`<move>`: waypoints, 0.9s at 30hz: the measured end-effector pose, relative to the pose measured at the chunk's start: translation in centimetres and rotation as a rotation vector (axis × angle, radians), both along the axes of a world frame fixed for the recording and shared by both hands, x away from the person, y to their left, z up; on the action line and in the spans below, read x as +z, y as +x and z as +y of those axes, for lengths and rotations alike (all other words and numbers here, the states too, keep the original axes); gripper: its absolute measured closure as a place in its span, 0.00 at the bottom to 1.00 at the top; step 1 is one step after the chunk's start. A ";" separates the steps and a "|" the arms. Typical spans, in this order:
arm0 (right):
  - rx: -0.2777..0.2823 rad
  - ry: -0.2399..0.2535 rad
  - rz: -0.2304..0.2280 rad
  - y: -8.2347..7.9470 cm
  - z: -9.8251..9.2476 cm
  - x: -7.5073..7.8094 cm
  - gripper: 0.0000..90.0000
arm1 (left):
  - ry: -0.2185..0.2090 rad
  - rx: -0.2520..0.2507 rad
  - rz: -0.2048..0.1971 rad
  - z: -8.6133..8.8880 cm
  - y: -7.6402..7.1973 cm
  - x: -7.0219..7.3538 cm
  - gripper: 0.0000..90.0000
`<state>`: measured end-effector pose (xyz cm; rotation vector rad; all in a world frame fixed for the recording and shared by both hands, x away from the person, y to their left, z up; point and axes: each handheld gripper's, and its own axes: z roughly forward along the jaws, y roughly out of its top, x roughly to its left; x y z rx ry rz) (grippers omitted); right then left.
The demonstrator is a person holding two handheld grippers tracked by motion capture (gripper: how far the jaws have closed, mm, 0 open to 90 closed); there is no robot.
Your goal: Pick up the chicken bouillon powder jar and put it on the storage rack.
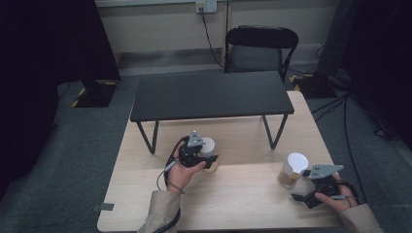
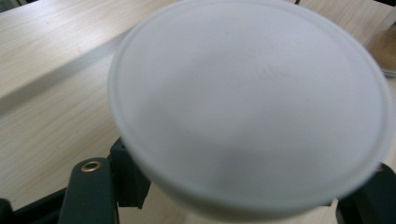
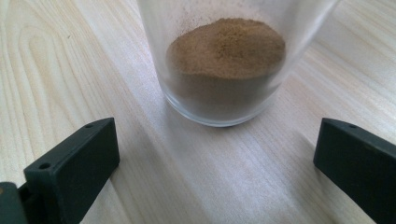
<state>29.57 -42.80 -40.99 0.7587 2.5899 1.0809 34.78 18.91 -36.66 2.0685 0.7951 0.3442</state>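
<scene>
A clear cup with a white lid (image 1: 208,144) and brown powder at its bottom stands near the middle of the wooden table (image 1: 243,204). My left gripper (image 1: 210,161) is shut on this cup from the near side. In the left gripper view the lid (image 2: 252,102) looms blurred and close, with a black jaw at each lower side of the cup. A second lidded cup of brown powder (image 1: 293,170) stands at the right. My right gripper (image 1: 301,184) is open just short of it. The right gripper view has that cup (image 3: 226,60) ahead of the spread jaws, untouched.
A low black shelf on metal legs (image 1: 211,94) stands across the far half of the table. A black chair (image 1: 260,48) sits behind it. Cables trail from both grippers and over the floor at the right.
</scene>
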 end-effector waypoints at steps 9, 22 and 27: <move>0.000 0.000 0.000 0.0 0.0 0.0 0.00 | -0.016 -0.027 0.021 -0.2 0.4 1.0 0.37; 0.000 0.000 0.000 0.0 0.0 0.0 0.00 | 0.012 -0.063 0.038 -1.2 1.1 3.8 0.37; 0.000 0.000 0.000 0.0 0.0 0.0 0.00 | 0.012 -0.080 0.048 -1.5 1.4 4.7 0.37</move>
